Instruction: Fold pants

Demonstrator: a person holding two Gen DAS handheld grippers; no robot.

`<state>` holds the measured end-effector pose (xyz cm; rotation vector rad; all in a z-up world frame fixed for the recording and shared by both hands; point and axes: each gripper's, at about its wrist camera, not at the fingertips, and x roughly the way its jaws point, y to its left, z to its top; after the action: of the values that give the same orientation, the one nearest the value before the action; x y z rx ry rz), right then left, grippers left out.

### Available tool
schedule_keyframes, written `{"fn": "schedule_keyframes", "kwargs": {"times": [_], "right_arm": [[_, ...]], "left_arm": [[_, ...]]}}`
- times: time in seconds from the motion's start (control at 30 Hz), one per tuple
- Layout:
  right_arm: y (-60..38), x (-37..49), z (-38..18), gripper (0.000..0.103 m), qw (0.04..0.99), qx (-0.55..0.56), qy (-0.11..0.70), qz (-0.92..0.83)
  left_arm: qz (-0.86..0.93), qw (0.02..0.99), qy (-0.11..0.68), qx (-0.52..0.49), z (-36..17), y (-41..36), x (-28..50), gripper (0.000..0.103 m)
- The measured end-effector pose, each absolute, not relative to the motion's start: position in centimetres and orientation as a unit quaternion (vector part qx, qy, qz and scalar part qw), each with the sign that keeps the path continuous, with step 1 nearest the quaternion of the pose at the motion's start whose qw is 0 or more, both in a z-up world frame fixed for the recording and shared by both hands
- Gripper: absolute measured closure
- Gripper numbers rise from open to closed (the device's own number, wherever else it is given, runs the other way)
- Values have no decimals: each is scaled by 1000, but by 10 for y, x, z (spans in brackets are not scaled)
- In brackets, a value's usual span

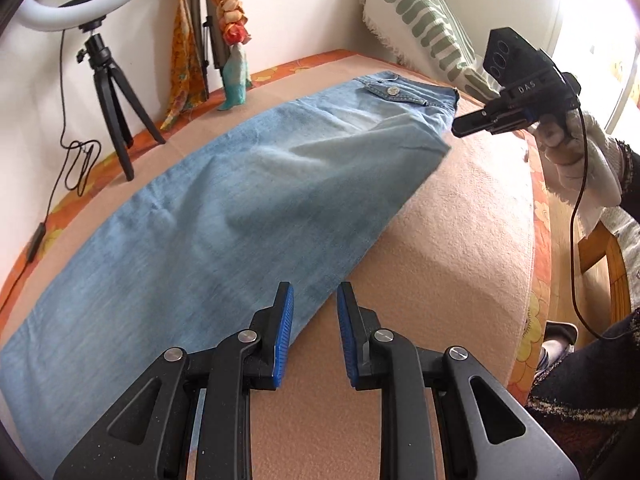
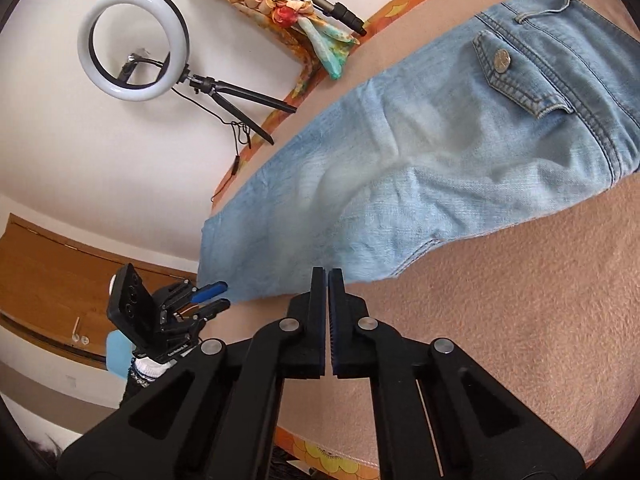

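Light blue denim pants lie flat, folded lengthwise, on a pinkish blanket; the waist with a buttoned back pocket is at the far end. My left gripper is open and empty, hovering at the pants' near edge by the leg end. My right gripper hovers near the waist corner. In the right wrist view the right gripper is shut with nothing between its pads, just above the pants' edge; the left gripper shows open by the hem.
A ring light on a black tripod and a colourful scarf on a stand are by the wall at the left. A striped pillow lies beyond the waist. The blanket's orange floral border marks the right edge.
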<state>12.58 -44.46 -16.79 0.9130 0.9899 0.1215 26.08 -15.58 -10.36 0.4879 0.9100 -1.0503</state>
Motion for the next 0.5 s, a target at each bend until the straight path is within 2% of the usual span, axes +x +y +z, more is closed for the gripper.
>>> {"fn": "schedule_keyframes", "kwargs": {"times": [0.2,0.23,0.27,0.33,0.37,0.5], "right_arm": [[-451,119,-194,99,780,417,466,22],[-456,115,-195,91,777,428,461,17],[-461,111,-196,73,778,437,451,13],[-466,104,-194,50,793,441,420,10],[-467,104,-195,47,801,435,411,9],[-457,125,-212,47,798,437,416,23]], "left_arm": [[-456,743,429,234,-120,-159,265,83],[-457,742,430,237,-122,-160,264,83],[-459,740,432,237,-124,-161,265,83],[-458,739,433,236,-127,-162,268,83],[-455,741,434,234,-128,-162,269,83],[-446,749,438,219,-127,-158,277,83]]}}
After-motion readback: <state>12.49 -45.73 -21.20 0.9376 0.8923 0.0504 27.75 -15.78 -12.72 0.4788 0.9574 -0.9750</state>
